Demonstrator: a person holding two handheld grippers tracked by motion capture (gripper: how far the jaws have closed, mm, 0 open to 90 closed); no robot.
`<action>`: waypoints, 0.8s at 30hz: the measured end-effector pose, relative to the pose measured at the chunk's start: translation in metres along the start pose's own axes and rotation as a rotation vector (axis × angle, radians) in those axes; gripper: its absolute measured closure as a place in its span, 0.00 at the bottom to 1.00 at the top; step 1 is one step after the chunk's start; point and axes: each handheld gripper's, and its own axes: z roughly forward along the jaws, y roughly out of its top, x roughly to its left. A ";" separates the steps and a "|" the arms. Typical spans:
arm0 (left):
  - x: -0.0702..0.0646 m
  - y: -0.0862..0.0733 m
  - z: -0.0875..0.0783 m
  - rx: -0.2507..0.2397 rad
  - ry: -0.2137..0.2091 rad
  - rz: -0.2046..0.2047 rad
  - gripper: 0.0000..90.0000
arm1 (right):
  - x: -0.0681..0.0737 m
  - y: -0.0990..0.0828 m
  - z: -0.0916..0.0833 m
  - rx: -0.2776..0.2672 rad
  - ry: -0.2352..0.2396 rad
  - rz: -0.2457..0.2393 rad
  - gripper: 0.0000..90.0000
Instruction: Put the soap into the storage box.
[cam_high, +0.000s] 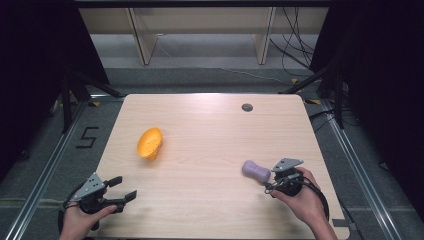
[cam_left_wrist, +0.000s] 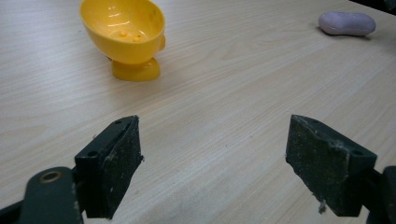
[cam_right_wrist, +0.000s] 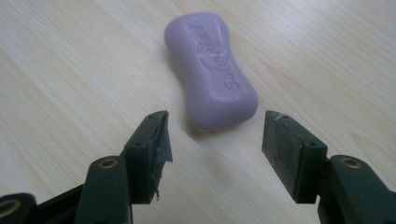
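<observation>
Right gripper (cam_right_wrist: 215, 135) fingers wide, just short of purple soap (cam_right_wrist: 212, 70) near counter's right edge; likely reaching; next advance, close. Left gripper (cam_left_wrist: 215, 158) wide, idle

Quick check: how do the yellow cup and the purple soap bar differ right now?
The yellow cup is a hollow bowl on a small foot, tilted; the purple soap bar is solid and lies flat. The cup sits on the table's left half, away from both grippers; the soap lies just ahead of the right gripper, whose jaws are open. Both rest on the table, ungrasped.
</observation>
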 end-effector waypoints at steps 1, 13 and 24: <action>0.000 0.000 0.000 -0.001 -0.007 -0.005 0.19 | -0.002 0.001 0.000 0.001 -0.007 -0.009 0.46; -0.001 0.000 0.000 0.005 -0.009 -0.003 0.19 | -0.027 0.048 0.004 0.237 0.083 -0.181 0.46; 0.001 -0.002 0.000 -0.005 -0.009 -0.035 0.19 | -0.031 0.094 0.048 0.442 0.201 -0.302 0.38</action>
